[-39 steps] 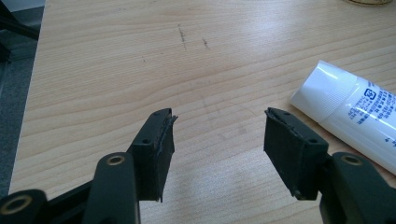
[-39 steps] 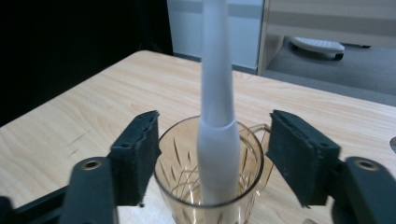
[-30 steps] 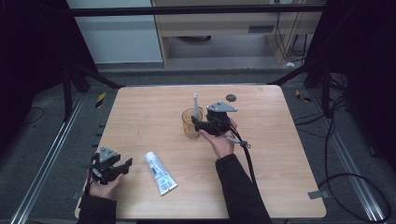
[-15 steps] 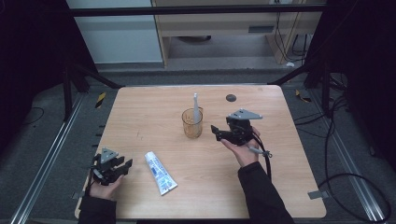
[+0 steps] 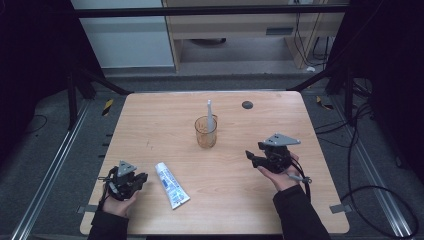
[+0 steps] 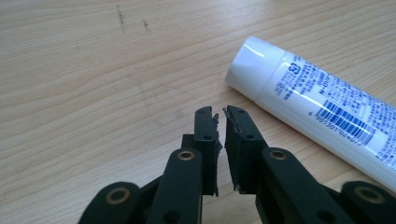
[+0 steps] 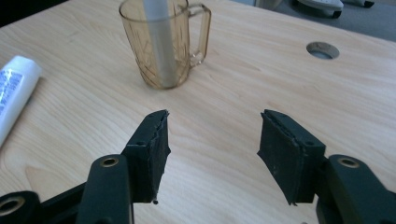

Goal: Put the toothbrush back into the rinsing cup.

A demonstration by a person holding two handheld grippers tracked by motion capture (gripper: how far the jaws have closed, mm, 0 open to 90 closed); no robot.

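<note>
High view: lower left, the left gripper (image 5: 142, 177) has just been closing on nothing beside the toothpaste tube (image 5: 171, 184); at right, the right gripper (image 5: 252, 158) is open, its jaws narrowing, empty.

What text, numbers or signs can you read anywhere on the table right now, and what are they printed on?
toothpaste tube: a barcode with digits beneath, roughly "4 901301024077", partly blurred.
toothpaste tube: a small round recycling-type mark near the cap; the blue fine print beside it is too small to read.
glass mug, table: no writing.
</note>
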